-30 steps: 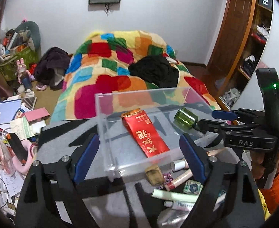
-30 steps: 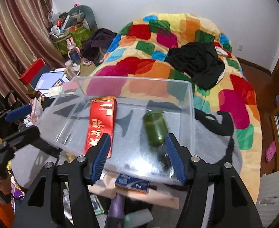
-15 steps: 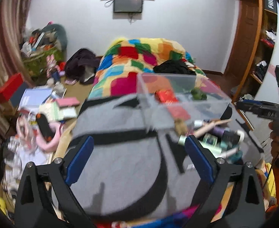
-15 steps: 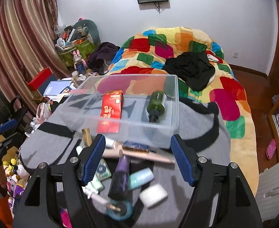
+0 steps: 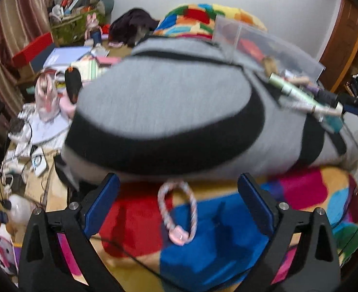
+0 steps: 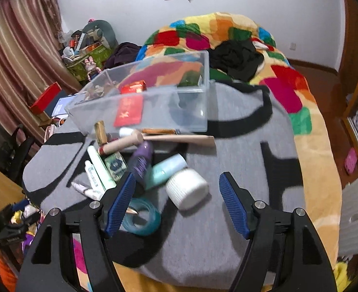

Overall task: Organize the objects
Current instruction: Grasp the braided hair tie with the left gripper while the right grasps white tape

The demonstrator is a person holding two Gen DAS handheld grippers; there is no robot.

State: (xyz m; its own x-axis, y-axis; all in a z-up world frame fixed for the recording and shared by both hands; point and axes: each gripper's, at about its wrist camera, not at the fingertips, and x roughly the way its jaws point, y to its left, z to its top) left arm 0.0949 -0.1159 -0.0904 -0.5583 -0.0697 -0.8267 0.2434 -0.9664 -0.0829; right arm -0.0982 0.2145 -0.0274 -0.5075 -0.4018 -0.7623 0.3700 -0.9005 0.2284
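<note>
A clear plastic box [image 6: 154, 107] stands on a grey and black cloth [image 6: 227, 194] on the bed. It holds a red packet [image 6: 129, 110] and a dark green bottle [image 6: 190, 80]. In front of it lie several toiletries: a white jar [image 6: 187, 188], a pale blue bottle [image 6: 165, 170], a purple bottle [image 6: 142, 160], tubes [image 6: 98, 168] and a teal tape roll [image 6: 142, 216]. My right gripper [image 6: 176, 204] is open and empty, above the white jar. My left gripper [image 5: 177, 206] is open and empty, over a pink rope ring [image 5: 177, 211] on the blanket. The box [image 5: 264, 46] shows far right there.
The colourful blanket [image 6: 288, 92] covers the bed, with black clothes [image 6: 237, 56] on it. Books, bags and toys crowd the floor at left [image 5: 45, 92]. A wooden shelf [image 5: 344, 36] stands at right. A thin black cable [image 5: 135, 258] crosses the blanket near my left gripper.
Both grippers have pulled back from the box toward the near side. The left one swung left and low to the cloth's near edge. The green bottle stays in the box.
</note>
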